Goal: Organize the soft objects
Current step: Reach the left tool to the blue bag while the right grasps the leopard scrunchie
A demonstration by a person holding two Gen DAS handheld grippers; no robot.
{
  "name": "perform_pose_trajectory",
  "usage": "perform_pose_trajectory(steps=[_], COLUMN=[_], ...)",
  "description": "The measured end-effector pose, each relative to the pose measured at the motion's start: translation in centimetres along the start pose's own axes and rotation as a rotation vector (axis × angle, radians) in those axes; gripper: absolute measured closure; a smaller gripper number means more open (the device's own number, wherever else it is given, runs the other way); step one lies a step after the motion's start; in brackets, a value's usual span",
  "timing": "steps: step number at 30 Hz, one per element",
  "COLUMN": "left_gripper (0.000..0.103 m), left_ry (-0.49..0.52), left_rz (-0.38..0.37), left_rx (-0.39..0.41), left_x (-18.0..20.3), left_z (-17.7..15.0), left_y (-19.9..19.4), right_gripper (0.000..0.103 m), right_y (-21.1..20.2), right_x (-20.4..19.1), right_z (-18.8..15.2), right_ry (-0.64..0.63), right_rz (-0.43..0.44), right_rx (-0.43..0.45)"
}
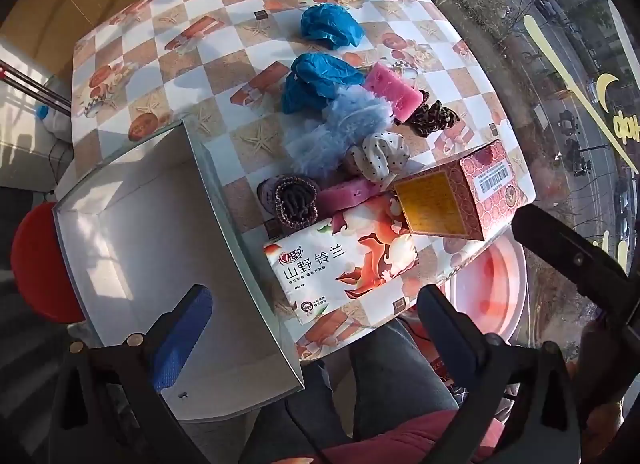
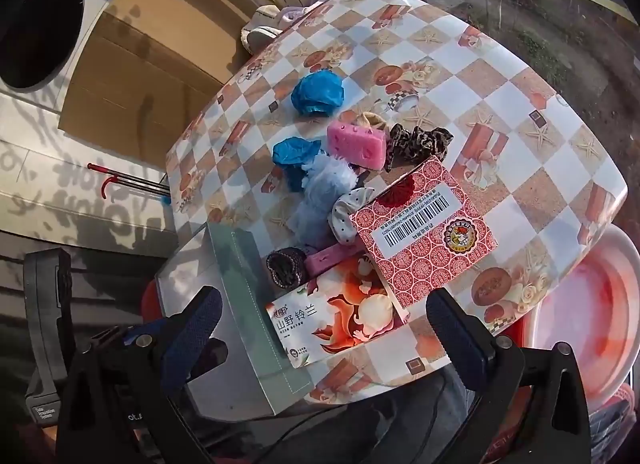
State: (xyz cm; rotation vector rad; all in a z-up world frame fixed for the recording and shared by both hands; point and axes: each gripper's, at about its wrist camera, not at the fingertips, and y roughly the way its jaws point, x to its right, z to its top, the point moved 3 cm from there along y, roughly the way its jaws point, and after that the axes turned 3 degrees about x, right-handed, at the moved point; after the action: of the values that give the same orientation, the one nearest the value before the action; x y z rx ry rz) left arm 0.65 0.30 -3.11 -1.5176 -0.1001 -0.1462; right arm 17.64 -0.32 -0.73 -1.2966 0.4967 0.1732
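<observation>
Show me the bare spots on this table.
Free: the table's far-left stretch, beyond the blue bags and behind the open box. Crowded: the middle strip from the pink sponge to the tissue pack.

Bench (image 1: 132,76) surface: checkered covering with starfish print. Flattened cardboard box (image 2: 132,60) lies on the floor beyond the bench. Pink basin (image 2: 600,312) sits below the near bench corner. Red stool (image 1: 38,264) stands beside the bench.
</observation>
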Motion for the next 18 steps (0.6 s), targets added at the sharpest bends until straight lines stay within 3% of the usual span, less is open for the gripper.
perform_pose_trajectory(steps=[7,18], left_gripper=[0.001,0.001], left_ry=[-0.060,-0.073], left_rz=[0.019,0.049], left_rx=[-0.046,-0.084], left_x=[1.5,4.7], left_z=[2.5,7.3], left_y=[2.0,5.5], right_gripper=[0.000,0.000], right_y=[1.5,3.4], right_x=[2.1,8.0], right_z=[3.1,6.9], right_ry=[-0.035,0.034], right_rz=[0.011,-0.004], right_rx=[-0.065,-0.148])
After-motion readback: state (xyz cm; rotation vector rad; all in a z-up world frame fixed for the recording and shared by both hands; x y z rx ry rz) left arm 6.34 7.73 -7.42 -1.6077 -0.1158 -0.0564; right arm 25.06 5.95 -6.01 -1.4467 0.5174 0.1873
